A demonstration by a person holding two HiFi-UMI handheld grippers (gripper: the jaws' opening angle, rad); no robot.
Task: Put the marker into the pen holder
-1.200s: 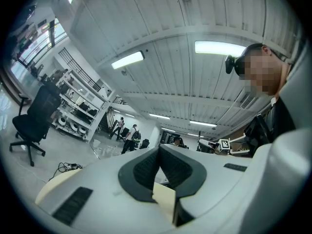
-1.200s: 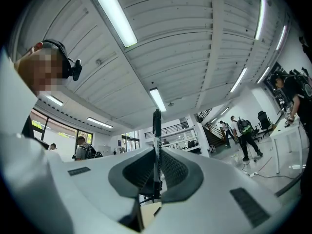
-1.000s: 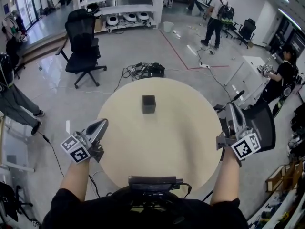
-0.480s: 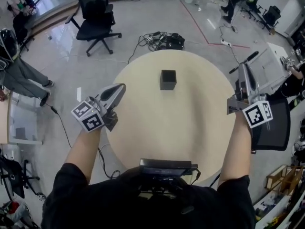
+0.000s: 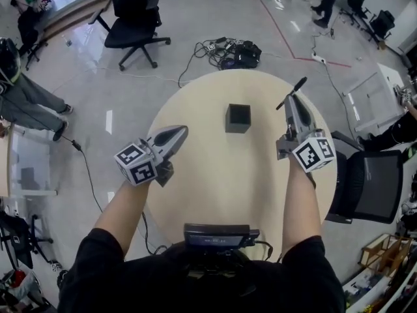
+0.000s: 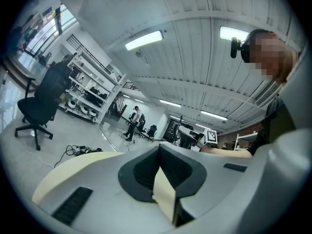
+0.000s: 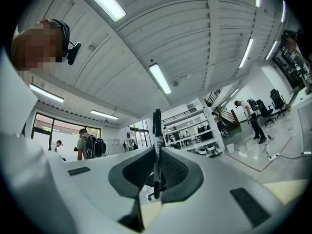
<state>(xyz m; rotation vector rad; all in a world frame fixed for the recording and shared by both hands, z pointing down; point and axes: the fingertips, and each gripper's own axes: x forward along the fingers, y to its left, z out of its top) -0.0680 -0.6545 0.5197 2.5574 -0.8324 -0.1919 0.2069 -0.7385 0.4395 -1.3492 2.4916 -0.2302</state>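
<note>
Carrying the marker toward the pen holder is the step in hand, as I judge it. From the head view, the right gripper point(image 5: 290, 103) is above the right part of the round table point(image 5: 215, 181), and the black marker point(image 5: 297, 88) sticks out past its tips, slanted up and away from the person. The pen holder point(image 5: 238, 118) — a small black square box with an open top — stands upright near the middle of the table, to the left of the marker and apart from it. The left gripper point(image 5: 184, 131) is over the left part of the table, pointing toward the holder but not touching it. In the left gripper view, the jaws of the left gripper point(image 6: 157, 149) meet at their tips with nothing held. Only a pale wedge, probably the table, shows through the gap lower down, and the holder is not in this view. In the right gripper view, the right gripper point(image 7: 157, 150) has its jaws pressed on the marker point(image 7: 157, 123), which runs along the seam between them and rises past the tips. Ceiling and far shelves fill the rest of this view. The next move, in my opinion, calls for bringing the marker over the opening and tipping it downward — the opening looks narrow, so the marker must be lined up well before the jaws let go.
</note>
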